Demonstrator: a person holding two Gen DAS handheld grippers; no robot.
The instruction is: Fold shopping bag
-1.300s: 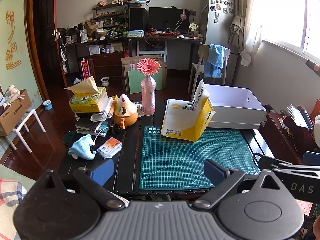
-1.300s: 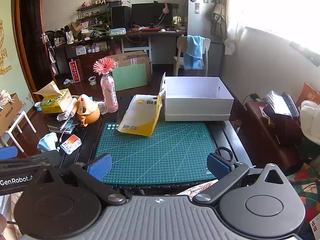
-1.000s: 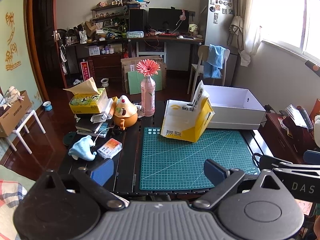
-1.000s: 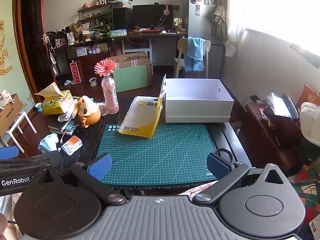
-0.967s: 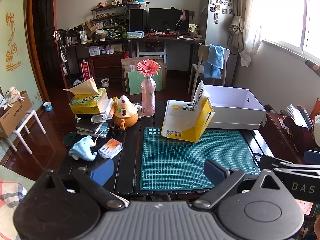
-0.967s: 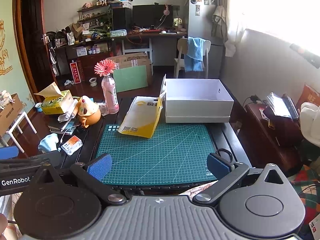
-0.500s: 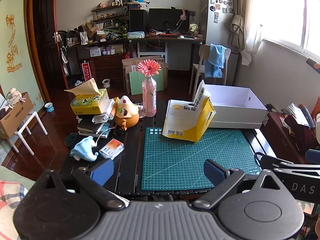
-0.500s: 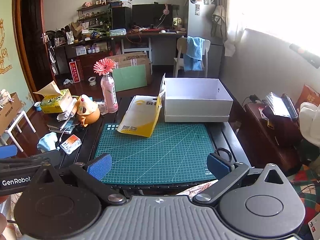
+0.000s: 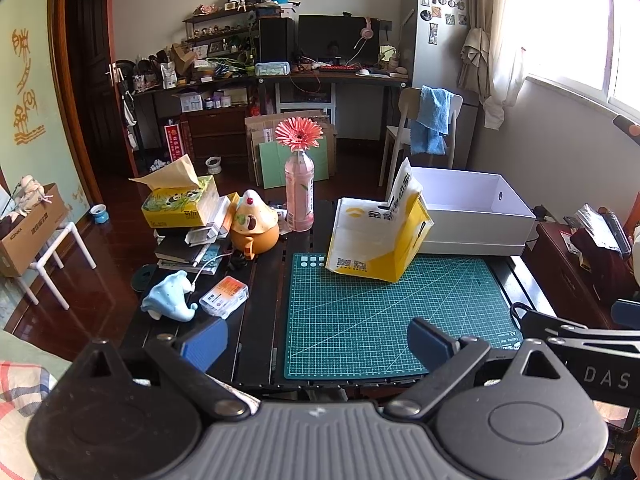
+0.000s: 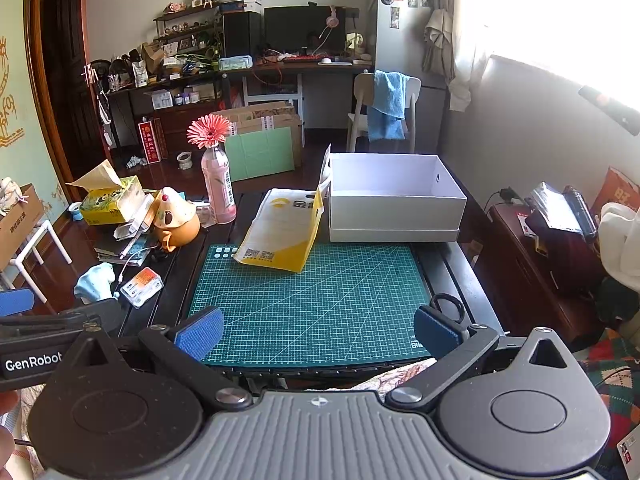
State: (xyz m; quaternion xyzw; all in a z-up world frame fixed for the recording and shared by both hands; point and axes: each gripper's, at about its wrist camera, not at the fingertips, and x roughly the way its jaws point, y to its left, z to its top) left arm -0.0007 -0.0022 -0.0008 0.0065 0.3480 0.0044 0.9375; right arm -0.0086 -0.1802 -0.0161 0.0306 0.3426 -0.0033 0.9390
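A white and yellow paper shopping bag point(image 9: 376, 236) point(image 10: 284, 230) stands half open at the far edge of the green cutting mat point(image 9: 384, 316) point(image 10: 320, 304), leaning against a white box. My left gripper point(image 9: 316, 346) hovers open over the near edge of the mat, well short of the bag, with nothing between its blue pads. My right gripper point(image 10: 318, 332) is also open and empty, at the mat's near edge. Each gripper's side shows at the edge of the other's view.
An open white box point(image 9: 476, 210) point(image 10: 394, 196) sits behind the mat at the right. Left of the mat: a pink bottle with a flower point(image 9: 299, 196), an orange teapot figure point(image 9: 254, 230), a tissue box point(image 9: 180, 204), books, a blue toy point(image 9: 170, 298). Scissors point(image 10: 448, 304) lie at the mat's near right corner.
Both views have drifted slightly; the grippers stay open and the bag has not moved.
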